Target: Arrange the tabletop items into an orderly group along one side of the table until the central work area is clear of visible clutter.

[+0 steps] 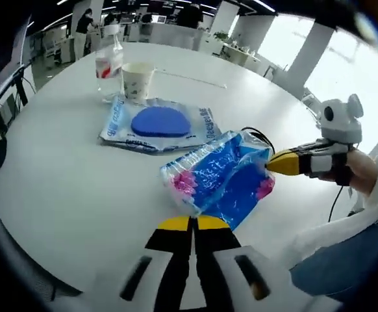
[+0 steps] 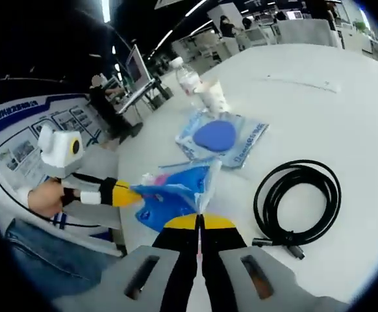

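Observation:
A blue and pink plastic packet [image 1: 218, 179] lies near the table's front edge, with both grippers at it. My left gripper [image 1: 192, 222] has its yellow-tipped jaws shut on the packet's near edge. From the right, my right gripper [image 1: 270, 164] meets the packet's far corner. In the right gripper view its own jaws [image 2: 199, 221] are shut on the thin edge of the packet [image 2: 173, 195], and the left gripper [image 2: 136, 195] grips the opposite side. A flat blue pack [image 1: 156, 123] lies further back, with a paper cup [image 1: 137, 79] and a water bottle [image 1: 109, 62] behind it.
A coiled black cable [image 2: 296, 195] lies on the white round table [image 2: 319, 110] to the right of the packet. The flat pack [image 2: 221, 138], cup [image 2: 214, 96] and bottle [image 2: 188, 78] cluster toward the far side. A person's sleeve and lap [image 1: 345, 260] are at the table edge.

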`<state>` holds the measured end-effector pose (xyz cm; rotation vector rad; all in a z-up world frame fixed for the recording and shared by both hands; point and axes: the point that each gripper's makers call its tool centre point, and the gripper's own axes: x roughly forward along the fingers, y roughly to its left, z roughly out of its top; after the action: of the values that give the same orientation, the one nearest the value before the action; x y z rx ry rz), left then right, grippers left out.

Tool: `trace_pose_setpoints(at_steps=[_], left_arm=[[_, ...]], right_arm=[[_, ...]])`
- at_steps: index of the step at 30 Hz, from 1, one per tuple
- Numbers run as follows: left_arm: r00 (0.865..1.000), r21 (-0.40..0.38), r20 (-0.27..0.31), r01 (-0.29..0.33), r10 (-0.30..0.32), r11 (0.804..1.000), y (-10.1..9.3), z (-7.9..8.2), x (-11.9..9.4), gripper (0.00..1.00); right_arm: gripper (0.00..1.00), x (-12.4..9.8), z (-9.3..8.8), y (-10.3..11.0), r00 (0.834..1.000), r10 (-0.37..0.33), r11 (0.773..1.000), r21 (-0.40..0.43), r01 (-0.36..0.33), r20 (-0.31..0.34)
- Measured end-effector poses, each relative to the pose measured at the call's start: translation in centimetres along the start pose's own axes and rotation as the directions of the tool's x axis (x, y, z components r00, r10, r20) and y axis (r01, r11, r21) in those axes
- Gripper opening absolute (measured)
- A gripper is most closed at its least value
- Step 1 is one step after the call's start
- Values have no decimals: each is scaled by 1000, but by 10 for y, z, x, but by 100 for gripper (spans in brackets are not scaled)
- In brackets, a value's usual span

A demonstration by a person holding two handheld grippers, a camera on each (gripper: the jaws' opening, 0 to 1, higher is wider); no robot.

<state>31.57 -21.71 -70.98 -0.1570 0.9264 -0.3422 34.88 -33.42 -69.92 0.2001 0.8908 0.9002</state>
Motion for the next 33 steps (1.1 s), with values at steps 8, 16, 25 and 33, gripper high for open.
trace_pose_setpoints(at_steps=[8,16,25,33], left_arm=[[998,84,0,68,-68,994,-17,20,15,0],[984,133,35,167,-173,977,-48,61,37,0],[961,205,0,269,-275,941,-83,87,64,0],[955,242,-26,292,-295,925,-83,89,64,0]], right_arm=[[0,-19,2,-15,996,-70,995,73,66,54],[0,-59,8,-37,974,-189,976,133,172,128],[0,-86,9,-61,942,-289,944,212,252,168],[0,-80,8,-66,939,-303,933,250,258,164]])
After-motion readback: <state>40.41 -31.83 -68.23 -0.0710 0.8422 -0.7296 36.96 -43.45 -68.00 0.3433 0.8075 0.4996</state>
